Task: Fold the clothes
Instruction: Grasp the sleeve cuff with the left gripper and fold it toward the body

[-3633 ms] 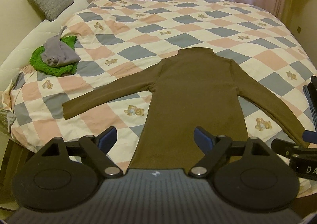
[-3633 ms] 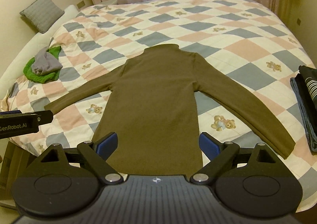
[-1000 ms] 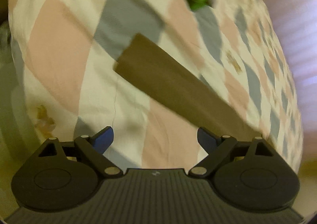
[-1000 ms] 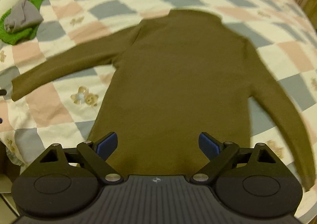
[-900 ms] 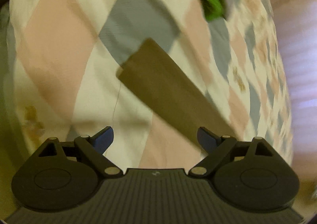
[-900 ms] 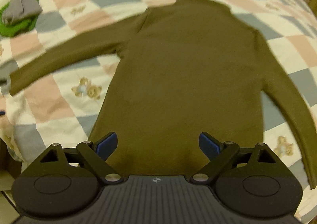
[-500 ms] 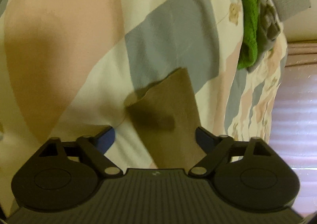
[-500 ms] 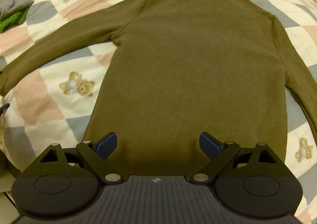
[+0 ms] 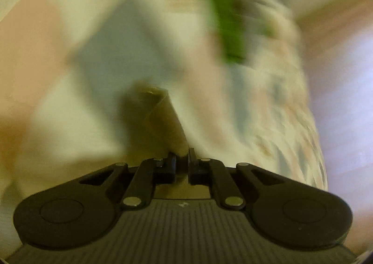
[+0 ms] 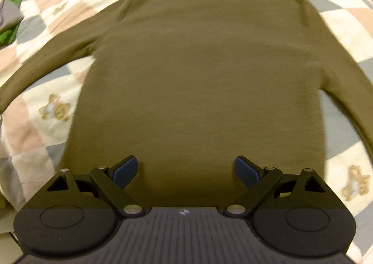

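Observation:
An olive-brown long-sleeved top [image 10: 200,72] lies spread flat on the checked quilt [image 10: 42,133], neck away from me, both sleeves stretched out to the sides. In the blurred left wrist view my left gripper [image 9: 182,159] is shut on the cuff end of the top's left sleeve [image 9: 160,119], which rises crumpled from between the pads. My right gripper [image 10: 186,167] hangs open close over the lower part of the top's body, its blue pads [image 10: 124,170] wide apart with only the flat cloth beneath them.
A green garment [image 10: 14,7] with a grey one [image 10: 9,15] on it lies on the quilt at the far left; the green garment [image 9: 230,19] is a streak in the left wrist view. Bear prints dot the quilt [image 9: 105,58].
My left gripper went from wide open around the sleeve's cuff to shut on it, and its view is now smeared. My right gripper has sunk closer to the top's lower body, still open.

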{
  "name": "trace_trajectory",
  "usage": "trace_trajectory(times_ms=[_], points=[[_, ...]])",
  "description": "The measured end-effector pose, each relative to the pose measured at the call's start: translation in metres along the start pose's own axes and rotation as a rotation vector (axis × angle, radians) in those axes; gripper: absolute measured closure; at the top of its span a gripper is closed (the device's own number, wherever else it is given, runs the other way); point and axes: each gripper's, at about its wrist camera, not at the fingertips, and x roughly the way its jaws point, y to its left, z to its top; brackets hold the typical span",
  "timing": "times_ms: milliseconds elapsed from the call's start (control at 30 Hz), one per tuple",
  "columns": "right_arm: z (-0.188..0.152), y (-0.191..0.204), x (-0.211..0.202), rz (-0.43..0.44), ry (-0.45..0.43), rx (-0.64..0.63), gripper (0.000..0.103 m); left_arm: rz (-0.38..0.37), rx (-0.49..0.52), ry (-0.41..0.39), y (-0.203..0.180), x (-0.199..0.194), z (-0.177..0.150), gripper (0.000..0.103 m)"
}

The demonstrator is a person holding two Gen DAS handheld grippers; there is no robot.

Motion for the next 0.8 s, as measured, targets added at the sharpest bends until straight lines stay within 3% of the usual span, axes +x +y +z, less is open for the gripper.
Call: trace_trajectory(times_ms=[100,200,300,333,367,433,533,600,633,667,733,800], points=[[0.005,-0.035,-0.012,-0.01,-0.039,0.055,0.011,-0.206,0.297,0.03,-0.106,-0.016,-0.039,0.098],[0.012,-0.076,-0.028,-0.018,-0.092,0.121,0.011,-0.447,0.565,0.141,-0.206,-0.029,-0.118,0.097],[0.018,-0.122,-0.041,-0.035,-0.153,0.193,0.011,-0.607,0.688,0.301,-0.258,-0.025,-0.209,0.09],[0.02,-0.138,-0.045,-0.036,-0.171,0.225,0.011,-0.622,0.712,0.361,-0.266,-0.015,-0.239,0.089],[0.022,-0.156,-0.048,-0.03,-0.189,0.262,0.012,-0.626,0.734,0.423,-0.273,-0.004,-0.269,0.087],[0.021,-0.188,-0.051,-0.002,-0.22,0.338,0.015,-0.564,0.771,0.55,-0.272,0.024,-0.32,0.086],[0.017,-0.227,-0.047,0.097,-0.263,0.445,0.021,-0.459,0.841,0.634,-0.263,0.035,-0.361,0.086],[0.017,-0.245,-0.043,0.203,-0.299,0.5,0.027,-0.458,0.845,0.636,-0.255,0.02,-0.357,0.079],[0.018,-0.251,-0.038,0.267,-0.316,0.517,0.038,-0.451,0.853,0.621,-0.251,0.012,-0.35,0.072],[0.02,-0.254,-0.034,0.327,-0.328,0.528,0.041,-0.442,0.861,0.597,-0.247,0.003,-0.341,0.068],[0.028,-0.257,-0.021,0.428,-0.342,0.559,0.047,-0.398,0.871,0.541,-0.245,-0.004,-0.32,0.067],[0.039,-0.256,-0.008,0.458,-0.346,0.568,0.047,-0.333,0.862,0.505,-0.239,-0.002,-0.298,0.067]])
